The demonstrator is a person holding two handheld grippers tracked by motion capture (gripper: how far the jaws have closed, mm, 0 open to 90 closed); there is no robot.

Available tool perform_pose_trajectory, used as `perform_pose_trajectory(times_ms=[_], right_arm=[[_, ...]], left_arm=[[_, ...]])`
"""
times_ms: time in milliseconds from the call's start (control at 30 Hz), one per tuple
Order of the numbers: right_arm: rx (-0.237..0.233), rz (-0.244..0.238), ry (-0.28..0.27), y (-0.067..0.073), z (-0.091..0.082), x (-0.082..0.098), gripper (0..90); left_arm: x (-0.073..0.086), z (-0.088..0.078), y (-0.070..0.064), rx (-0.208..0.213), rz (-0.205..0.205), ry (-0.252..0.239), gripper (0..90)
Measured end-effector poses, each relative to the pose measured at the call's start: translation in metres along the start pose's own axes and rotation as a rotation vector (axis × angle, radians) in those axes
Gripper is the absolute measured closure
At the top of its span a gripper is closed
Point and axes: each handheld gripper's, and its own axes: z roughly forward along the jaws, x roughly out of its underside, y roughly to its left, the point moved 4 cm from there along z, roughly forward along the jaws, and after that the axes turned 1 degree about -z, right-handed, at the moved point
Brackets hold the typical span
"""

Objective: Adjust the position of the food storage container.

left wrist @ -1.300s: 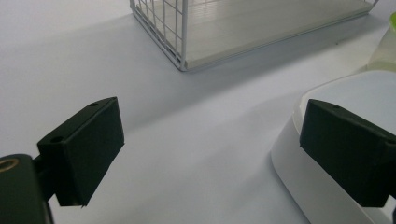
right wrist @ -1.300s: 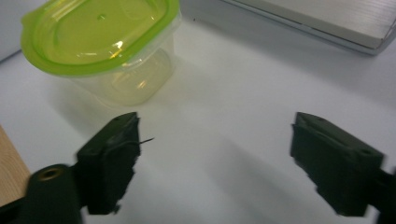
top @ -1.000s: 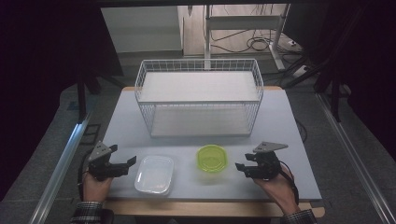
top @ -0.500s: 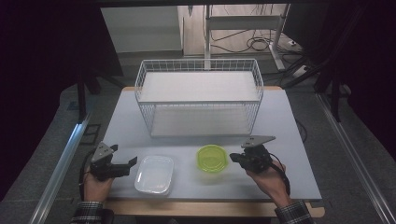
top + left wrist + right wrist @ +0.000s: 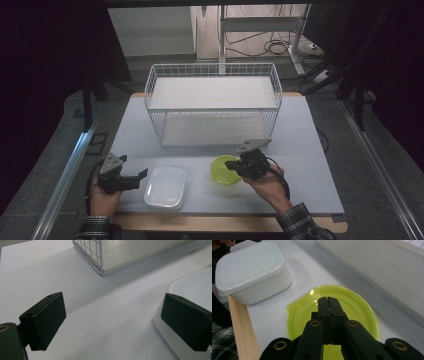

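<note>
At the near edge of the worktop (image 5: 310, 150), two hands come in from below, each holding a gripper. The left gripper (image 5: 141, 176) sits low at the left, pointing toward the white lidded container (image 5: 165, 187) just beside it. In the left gripper view its fingers (image 5: 43, 321) stand wide apart with bare worktop between them, and the rounded edge of the container lies right by the right-hand finger; whether that finger touches it cannot be told.

The right gripper (image 5: 228, 163) is held over the near right part of the worktop, above the yellow-green lid (image 5: 223, 171). In the right gripper view its fingers (image 5: 328, 305) are pressed together with nothing between them, having just closed, and their tips hang over the middle of the lid, which lies flat on the surface. Whether the tips touch the lid cannot be told. The same view shows the white container off to the left, near the wooden edge (image 5: 242, 327) of the worktop, its own lid on, well clear of the green lid.

The lid and the container lie side by side with a gap between them, the container to the left.

Farther back, in the middle of the worktop, stands a white wire basket (image 5: 212, 109), apart from both grippers. Beyond the far edge, cables (image 5: 280, 47) lie on the floor.
</note>
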Motion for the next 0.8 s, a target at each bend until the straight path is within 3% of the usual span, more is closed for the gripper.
perform_pose_trajectory(times_ms=[100, 467, 700, 800], right_arm=[[-0.025, -0.037, 0.018, 0.011, 0.017, -0.008, 89.8], [-0.06, -0.091, 0.043, 0.031, 0.05, -0.022, 89.8], [-0.045, -0.129, 0.087, 0.035, 0.062, -0.02, 89.8], [-0.049, -0.116, 0.086, 0.031, 0.061, -0.017, 89.8]], left_arm=[[0.0, 0.0, 0.0, -0.001, 0.001, 0.002, 5.5], [0.001, 0.001, -0.001, -0.001, 0.012, 0.009, 5.6], [0.001, 0.001, -0.002, -0.002, 0.02, 0.011, 5.6], [0.001, 0.001, -0.002, -0.004, 0.025, 0.014, 5.6]])
